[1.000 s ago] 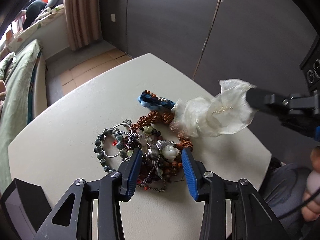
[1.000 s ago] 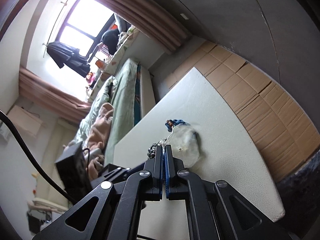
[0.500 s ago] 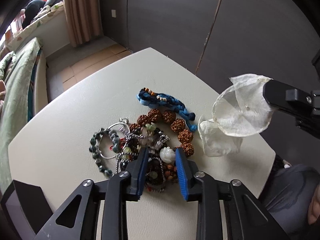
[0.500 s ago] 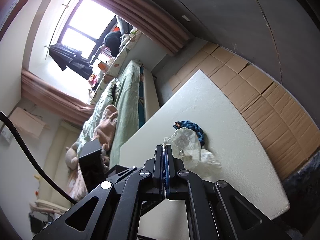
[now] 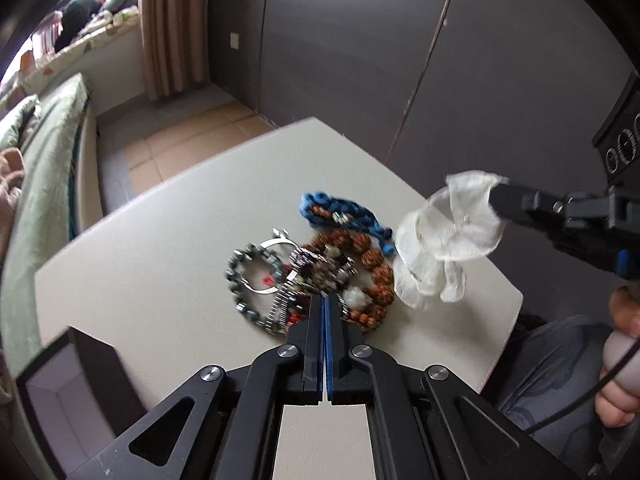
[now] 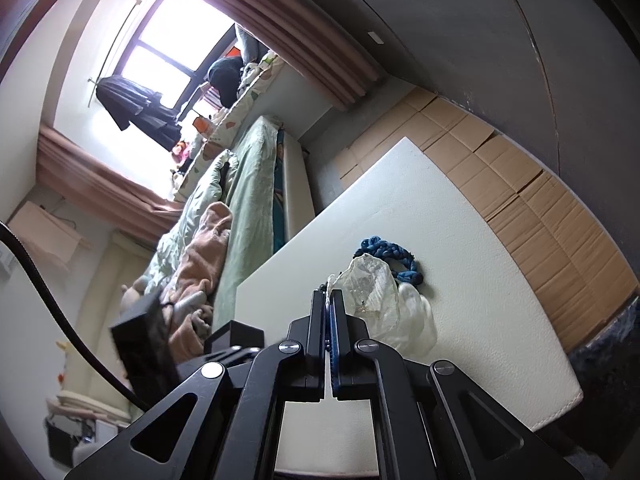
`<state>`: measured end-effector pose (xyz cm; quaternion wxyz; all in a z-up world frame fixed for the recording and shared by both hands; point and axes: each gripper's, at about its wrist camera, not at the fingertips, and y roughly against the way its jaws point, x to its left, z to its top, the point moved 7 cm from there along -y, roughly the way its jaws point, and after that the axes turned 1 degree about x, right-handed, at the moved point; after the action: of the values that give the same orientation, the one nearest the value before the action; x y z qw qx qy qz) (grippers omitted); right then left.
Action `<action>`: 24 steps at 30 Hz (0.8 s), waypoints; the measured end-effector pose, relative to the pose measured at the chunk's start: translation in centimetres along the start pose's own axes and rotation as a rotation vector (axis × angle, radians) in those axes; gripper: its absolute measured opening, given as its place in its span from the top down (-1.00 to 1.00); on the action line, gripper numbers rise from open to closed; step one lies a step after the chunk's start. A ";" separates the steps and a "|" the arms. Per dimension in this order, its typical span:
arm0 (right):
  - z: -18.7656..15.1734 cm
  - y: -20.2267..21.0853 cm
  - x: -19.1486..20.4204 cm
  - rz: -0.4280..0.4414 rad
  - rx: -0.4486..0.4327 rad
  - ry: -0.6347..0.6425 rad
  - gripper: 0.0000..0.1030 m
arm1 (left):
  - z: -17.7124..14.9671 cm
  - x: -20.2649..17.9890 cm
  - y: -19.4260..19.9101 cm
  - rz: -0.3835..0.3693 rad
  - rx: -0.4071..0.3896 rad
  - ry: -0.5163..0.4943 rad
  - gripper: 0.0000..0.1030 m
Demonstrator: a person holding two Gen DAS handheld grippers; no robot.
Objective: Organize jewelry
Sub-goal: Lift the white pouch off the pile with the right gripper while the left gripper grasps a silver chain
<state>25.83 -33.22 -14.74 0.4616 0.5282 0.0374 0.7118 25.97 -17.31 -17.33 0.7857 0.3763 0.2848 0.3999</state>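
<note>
L gripper has its jaws pressed together at the near edge of the jewelry pile, apparently pinching a strand of the metal chain/beads there, though blur and the finger tips hide exactly which piece is caught. The pile sits mid tabletop, toward the right-hand edge as the left wrist cam sees it: grey bead bracelet on the left side, brown seed-bead strand on the right, blue braided cord behind, nearer the far corner. R gripper is clamped tight on the rim of a sheer organza pouch, holding it up just off the tabletop w/ its lower part sagging next to the brown beads. Key relation, my read: pouch lies to the right of and slightly beyond the L tips, close by, so the pinched piece needs a short lift and a carry rightward into the pouch mouth. Mouth looks slack, not clearly open toward the L side, so R may have to tilt it. Tangle risk: neighbouring strands could drag along.
</note>
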 end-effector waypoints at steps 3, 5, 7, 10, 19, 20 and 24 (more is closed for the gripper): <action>-0.2 0.0 -0.1 0.000 0.007 -0.010 0.93 | 0.5 1.4 0.2 0.018 0.008 0.054 1.00; -0.5 0.1 0.1 -0.005 0.001 -0.005 0.93 | 0.7 2.2 -0.1 -0.001 0.030 0.112 1.00; -0.6 0.1 -0.1 -0.007 0.004 -0.010 0.93 | 0.7 2.5 -0.1 -0.036 0.034 0.151 0.98; -0.6 0.2 -0.1 -0.013 0.004 -0.004 0.93 | 0.6 2.5 -0.3 -0.010 0.046 0.125 0.27; -0.5 0.5 -0.7 -0.007 0.015 -0.022 0.93 | -2.1 1.3 -1.2 0.176 0.082 -0.114 -0.72; -0.5 0.6 -0.9 -0.006 0.017 -0.023 0.93 | -2.4 1.2 -1.5 0.195 0.087 -0.139 -0.70; -0.7 0.4 -0.8 -0.005 0.024 -0.023 0.93 | -3.0 0.8 -3.1 0.167 0.117 -0.143 -0.17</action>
<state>25.05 -33.72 -15.38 0.4574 0.5418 0.0421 0.7039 25.39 -16.77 -21.68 0.7446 0.4715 0.2186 0.4190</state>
